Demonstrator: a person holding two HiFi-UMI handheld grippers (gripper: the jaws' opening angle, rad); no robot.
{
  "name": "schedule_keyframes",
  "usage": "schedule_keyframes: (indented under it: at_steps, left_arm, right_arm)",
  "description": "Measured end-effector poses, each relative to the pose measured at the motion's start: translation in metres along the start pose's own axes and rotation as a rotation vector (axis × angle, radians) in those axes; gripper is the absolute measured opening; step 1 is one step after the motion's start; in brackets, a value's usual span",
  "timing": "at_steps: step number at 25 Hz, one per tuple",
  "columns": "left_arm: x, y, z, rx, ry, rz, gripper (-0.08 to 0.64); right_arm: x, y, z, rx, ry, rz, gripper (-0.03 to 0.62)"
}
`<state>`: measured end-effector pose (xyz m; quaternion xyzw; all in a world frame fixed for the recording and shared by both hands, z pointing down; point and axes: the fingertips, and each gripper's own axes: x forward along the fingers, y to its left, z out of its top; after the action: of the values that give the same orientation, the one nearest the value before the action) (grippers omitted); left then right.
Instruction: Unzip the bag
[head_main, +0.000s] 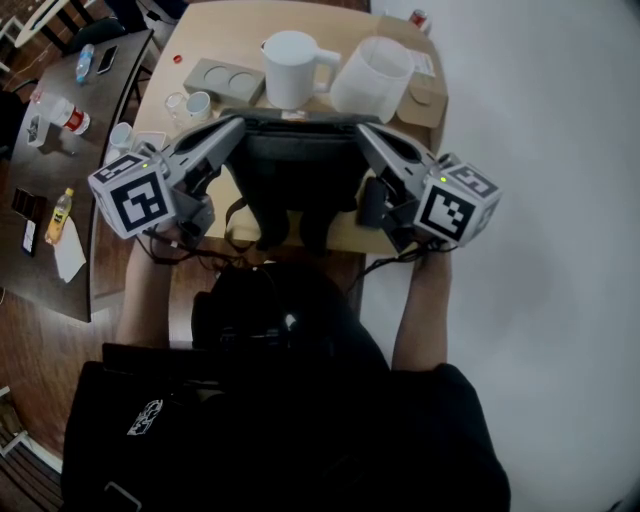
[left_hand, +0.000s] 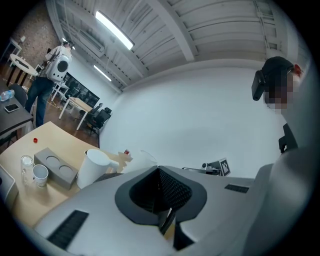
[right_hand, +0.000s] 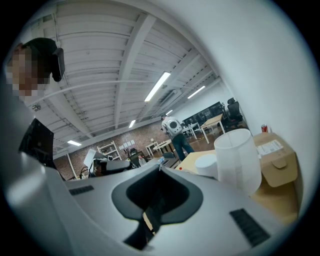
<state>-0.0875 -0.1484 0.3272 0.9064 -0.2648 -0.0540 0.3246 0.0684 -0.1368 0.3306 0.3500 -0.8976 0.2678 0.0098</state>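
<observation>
A dark grey bag (head_main: 295, 170) lies on the wooden table (head_main: 215, 30), its straps hanging over the near edge. My left gripper (head_main: 238, 124) is at the bag's far left corner and my right gripper (head_main: 362, 130) at its far right corner, both angled inward. In the left gripper view the jaws (left_hand: 159, 170) meet with no gap; in the right gripper view the jaws (right_hand: 160, 167) are likewise together. Neither view shows bag fabric or a zip pull between the pads. The bag's zip is hidden from me.
Behind the bag stand a white pitcher (head_main: 292, 68), a translucent container (head_main: 372, 75), a grey block with two round recesses (head_main: 224, 80), small cups (head_main: 198, 104) and a cardboard box (head_main: 425, 95). A dark side table (head_main: 60, 150) with bottles stands at the left.
</observation>
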Motion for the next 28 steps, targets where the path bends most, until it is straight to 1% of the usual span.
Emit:
schedule_keyframes:
  at_steps: [2,8,16,19,21,25,28]
  left_arm:
    - [0.000,0.002,-0.001,-0.009,-0.002,0.000,0.005]
    - [0.000,-0.002,0.007,0.044,-0.002,0.018,0.005]
    - [-0.005,0.006,0.003,-0.005,-0.010,0.008,0.005]
    - [-0.005,0.004,0.008,0.028,-0.008,0.021,0.005]
    - [-0.006,0.005,0.007,0.023,-0.009,0.022,0.005]
    - [-0.006,0.004,0.010,0.040,-0.008,0.031,0.005]
    - [-0.007,0.006,0.009,0.036,-0.008,0.031,0.005]
  right_arm:
    - [-0.001,-0.002,0.000,0.003,-0.002,0.000,0.012]
    - [-0.003,-0.006,-0.001,0.000,0.000,-0.011,0.012]
    - [-0.005,-0.007,0.001,0.009,-0.011,-0.023,0.012]
    - [-0.005,-0.006,0.004,-0.006,-0.011,-0.033,0.012]
    - [-0.006,-0.006,0.006,-0.014,-0.007,-0.040,0.012]
    - [-0.008,-0.012,0.001,0.010,-0.013,-0.040,0.012]
    - [-0.008,-0.013,0.000,-0.001,-0.004,-0.042,0.012]
